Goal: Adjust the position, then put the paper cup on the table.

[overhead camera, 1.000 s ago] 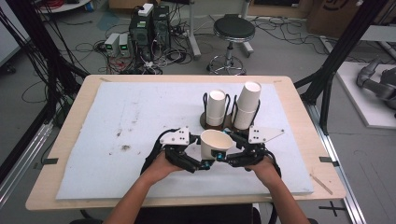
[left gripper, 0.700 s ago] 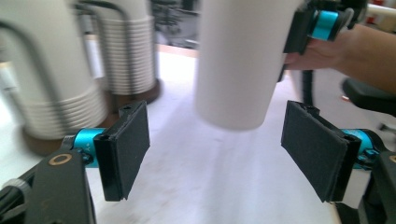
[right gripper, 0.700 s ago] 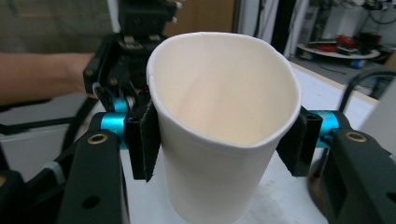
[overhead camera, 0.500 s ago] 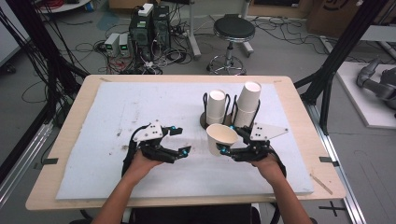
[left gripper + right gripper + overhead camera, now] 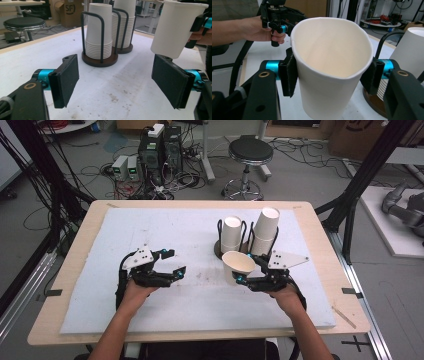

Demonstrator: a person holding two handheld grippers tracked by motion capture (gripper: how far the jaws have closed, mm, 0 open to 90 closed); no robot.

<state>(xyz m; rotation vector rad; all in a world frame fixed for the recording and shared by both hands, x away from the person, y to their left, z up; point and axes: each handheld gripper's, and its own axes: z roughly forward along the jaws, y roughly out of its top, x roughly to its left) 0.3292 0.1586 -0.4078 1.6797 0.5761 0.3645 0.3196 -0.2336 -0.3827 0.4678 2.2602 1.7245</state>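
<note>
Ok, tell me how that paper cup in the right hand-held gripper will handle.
The paper cup looks thin-walled and empty, so probably light and easily crushed. Its rim already bows slightly between the right hand-held gripper pads, so squeeze gently. Tall and narrow-based, it may tip if pushed.

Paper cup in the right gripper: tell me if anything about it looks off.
The paper cup is squeezed out of round between the right gripper pads, its rim oval. In the high view it tilts off upright, mouth toward the left gripper. No spill or tear shows.
</note>
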